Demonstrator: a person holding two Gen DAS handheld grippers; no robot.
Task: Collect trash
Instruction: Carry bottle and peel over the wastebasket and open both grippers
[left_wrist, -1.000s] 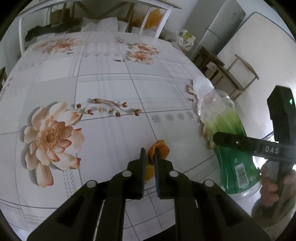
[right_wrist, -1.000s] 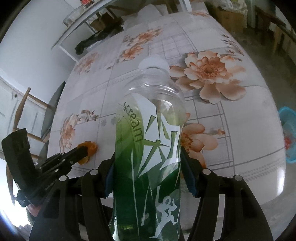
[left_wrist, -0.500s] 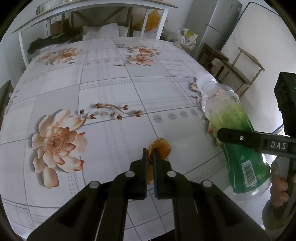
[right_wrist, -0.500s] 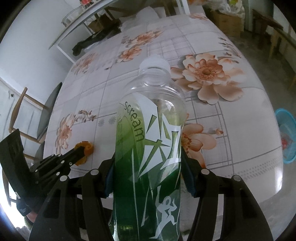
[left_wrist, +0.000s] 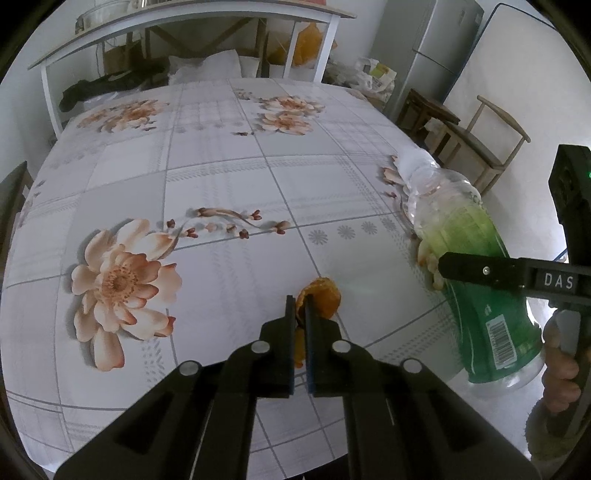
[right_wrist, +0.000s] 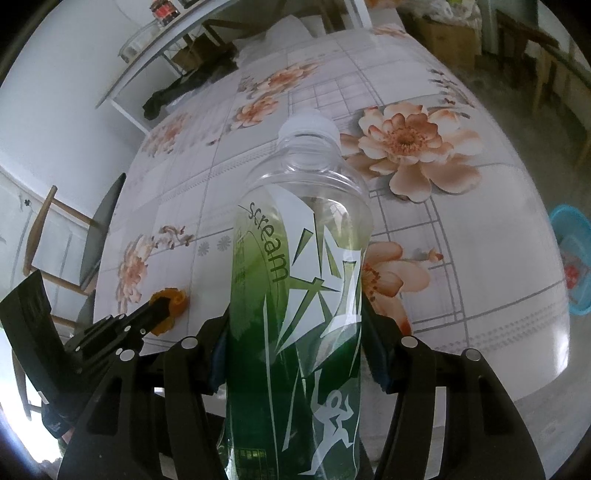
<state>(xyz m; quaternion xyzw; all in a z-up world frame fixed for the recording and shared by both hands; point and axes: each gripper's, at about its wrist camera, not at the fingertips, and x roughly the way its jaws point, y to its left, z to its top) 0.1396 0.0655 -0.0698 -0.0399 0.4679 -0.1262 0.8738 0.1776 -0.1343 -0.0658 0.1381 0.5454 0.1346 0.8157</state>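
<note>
My left gripper (left_wrist: 301, 306) is shut on an orange peel (left_wrist: 323, 295) and holds it above the floral tablecloth (left_wrist: 221, 184). It also shows in the right wrist view (right_wrist: 162, 306), with the peel (right_wrist: 173, 301) at its tips. My right gripper (right_wrist: 295, 314) is shut on an empty clear plastic bottle with a green label (right_wrist: 295, 295), white cap pointing away. In the left wrist view the bottle (left_wrist: 476, 280) hangs at the table's right edge, with one right finger (left_wrist: 480, 271) across it.
A wooden chair (left_wrist: 484, 147) stands right of the table, a white shelf unit (left_wrist: 184, 44) behind it. A blue basin (right_wrist: 572, 258) sits on the floor at the right. A dark chair back (right_wrist: 99, 229) stands at the table's left edge.
Both grippers have risen and pulled back from the table, carrying the peel and the bottle. Both grips are unchanged.
</note>
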